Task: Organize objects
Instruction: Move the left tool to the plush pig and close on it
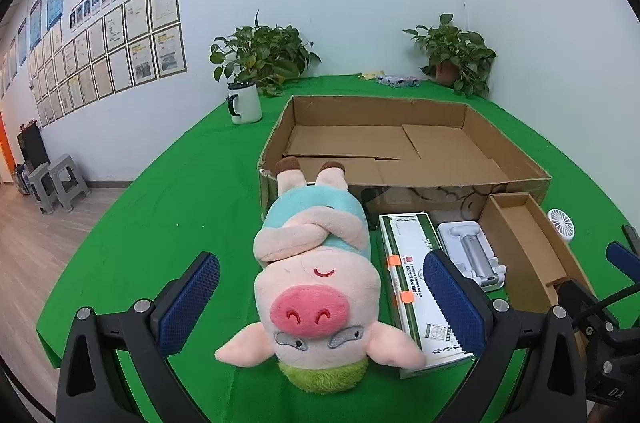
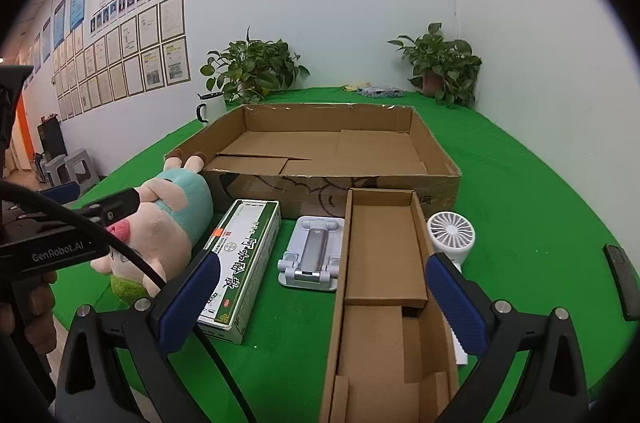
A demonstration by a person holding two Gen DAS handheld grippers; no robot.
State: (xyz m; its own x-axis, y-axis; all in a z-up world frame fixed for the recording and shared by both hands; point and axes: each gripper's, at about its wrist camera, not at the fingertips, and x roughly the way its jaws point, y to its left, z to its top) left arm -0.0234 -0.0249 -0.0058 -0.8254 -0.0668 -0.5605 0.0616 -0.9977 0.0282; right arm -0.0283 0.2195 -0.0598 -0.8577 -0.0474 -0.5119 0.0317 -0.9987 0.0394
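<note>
Plush pig (image 1: 316, 287) lies on its back before the big box (image 1: 404, 143), between the spread fingers of the left gripper (image 1: 320, 303); pinching it looks next, then lifting it into the box. Right gripper (image 2: 324, 303), also spread, hovers over the small box (image 2: 384, 287). Green cloth (image 1: 180, 203) covers the table; plants (image 1: 264, 55) line white walls.
</note>
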